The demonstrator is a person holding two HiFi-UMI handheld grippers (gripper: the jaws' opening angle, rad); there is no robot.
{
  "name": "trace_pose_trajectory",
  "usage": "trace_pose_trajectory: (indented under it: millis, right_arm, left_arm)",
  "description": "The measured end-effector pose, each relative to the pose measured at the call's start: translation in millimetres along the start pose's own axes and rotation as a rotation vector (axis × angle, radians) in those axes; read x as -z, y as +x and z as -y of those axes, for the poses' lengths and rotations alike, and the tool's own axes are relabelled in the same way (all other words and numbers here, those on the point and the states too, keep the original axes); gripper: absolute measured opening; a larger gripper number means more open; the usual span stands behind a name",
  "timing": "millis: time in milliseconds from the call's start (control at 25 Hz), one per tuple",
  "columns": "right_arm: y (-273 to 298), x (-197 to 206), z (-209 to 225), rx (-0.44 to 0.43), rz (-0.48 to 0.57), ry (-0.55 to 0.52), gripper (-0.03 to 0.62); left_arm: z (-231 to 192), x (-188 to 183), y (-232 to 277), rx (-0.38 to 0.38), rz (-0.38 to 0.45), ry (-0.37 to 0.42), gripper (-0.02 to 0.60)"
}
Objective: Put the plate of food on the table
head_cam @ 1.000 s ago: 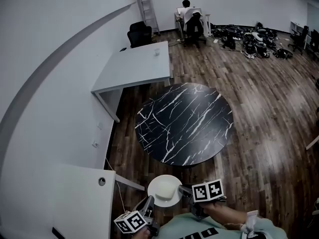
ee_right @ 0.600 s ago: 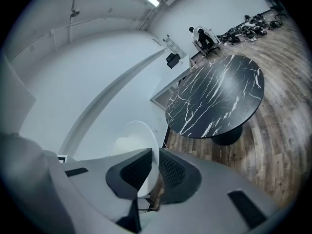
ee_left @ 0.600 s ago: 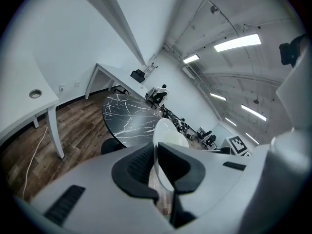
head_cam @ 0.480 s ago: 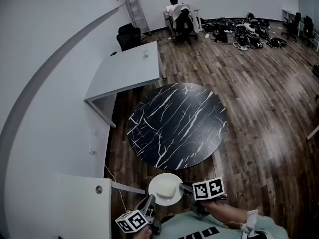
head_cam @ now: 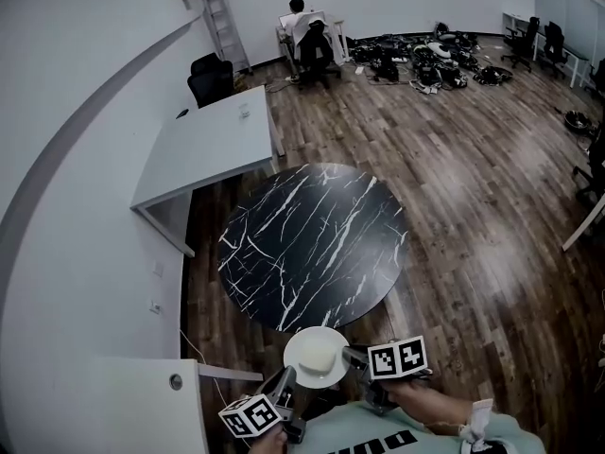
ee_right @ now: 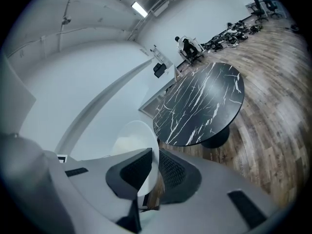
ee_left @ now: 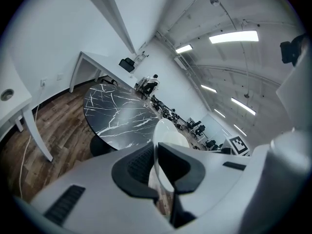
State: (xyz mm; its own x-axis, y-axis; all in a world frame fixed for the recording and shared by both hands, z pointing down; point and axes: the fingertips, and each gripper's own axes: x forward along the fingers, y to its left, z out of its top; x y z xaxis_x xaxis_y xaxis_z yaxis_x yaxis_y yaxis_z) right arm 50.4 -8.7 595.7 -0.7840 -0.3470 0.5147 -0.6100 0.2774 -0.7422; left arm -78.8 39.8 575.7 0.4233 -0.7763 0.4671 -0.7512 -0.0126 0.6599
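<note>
The plate [head_cam: 317,356], with a pale mound of food [head_cam: 322,352] on it, is held in the air at the near edge of the table [head_cam: 312,244]. The left gripper [head_cam: 285,382] clamps its near-left rim and the right gripper [head_cam: 353,356] its right rim, each with the thin edge pinched between its jaws

a white desk [head_cam: 203,145], a ladder [head_cam: 224,26] and a seated person [head_cam: 300,17].

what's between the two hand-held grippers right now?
The white plate of food, rim clamped by the left hand-held gripper on one side and the right hand-held gripper on the other. Head view shows it.
</note>
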Motion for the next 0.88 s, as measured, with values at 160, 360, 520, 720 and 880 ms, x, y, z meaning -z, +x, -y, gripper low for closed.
trace_pose_trajectory:
  millis: [160,360,520,720,880]
  right_arm:
    - [3,-14,1,0.042,0.033,0.01,0.048]
    - [18,-30,-5,0.084,0.059,0.016,0.048]
    - [29,-38,-8,0.126,0.063,0.022,0.048]
    - [47,-57,-11,0.173,0.082,0.013,0.048]
    - [64,-67,-18,0.197,0.088,0.014,0.049]
  left_arm:
    - [-2,-16,14,0.05,-0.029,0.019,0.034]
    - [-15,-37,26,0.09,-0.046,0.014,0.034]
    - [-25,-52,37,0.127,-0.062,0.01,0.034]
    - [-39,-72,50,0.174,-0.067,-0.007,0.034]
    - [-53,-88,56,0.197,-0.074,-0.014,0.034]
